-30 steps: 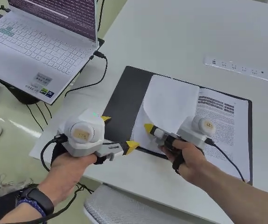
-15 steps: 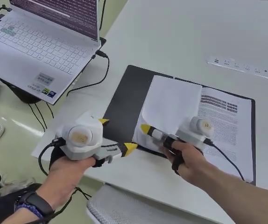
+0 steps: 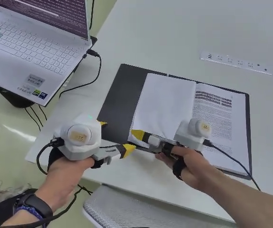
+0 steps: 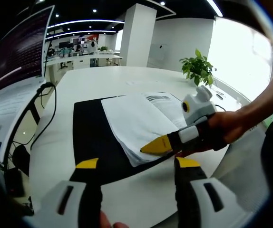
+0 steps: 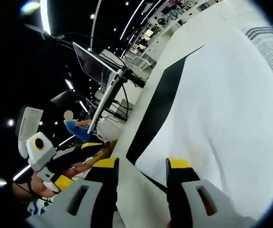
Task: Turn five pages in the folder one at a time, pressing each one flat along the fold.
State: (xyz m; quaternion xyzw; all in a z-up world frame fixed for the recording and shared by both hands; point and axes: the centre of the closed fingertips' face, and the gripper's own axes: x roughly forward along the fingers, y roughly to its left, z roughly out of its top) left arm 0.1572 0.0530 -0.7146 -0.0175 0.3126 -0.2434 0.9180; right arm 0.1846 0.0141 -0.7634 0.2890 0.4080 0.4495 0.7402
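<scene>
The black folder (image 3: 117,95) lies open on the white table. A blank turned page (image 3: 167,102) rests on its left half, and a printed page (image 3: 219,121) lies on the right half. My right gripper (image 3: 139,138) is at the blank page's near left corner, jaws a little apart, one jaw over the page (image 5: 222,109). In its own view the right gripper (image 5: 142,164) has nothing pinched in the gap. My left gripper (image 3: 113,137) hovers open just off the folder's near left corner, holding nothing. In its own view the left gripper (image 4: 137,164) faces the folder (image 4: 91,137).
An open laptop (image 3: 36,47) sits at the far left, with its cable (image 3: 86,80) trailing toward the folder. A white power strip (image 3: 236,63) lies at the back right. The table's near edge (image 3: 141,185) runs just under both hands.
The blank page, curled up a second ago, has come down flatter onto the folder's left half. The right gripper slid left with its corner. The left gripper barely moved.
</scene>
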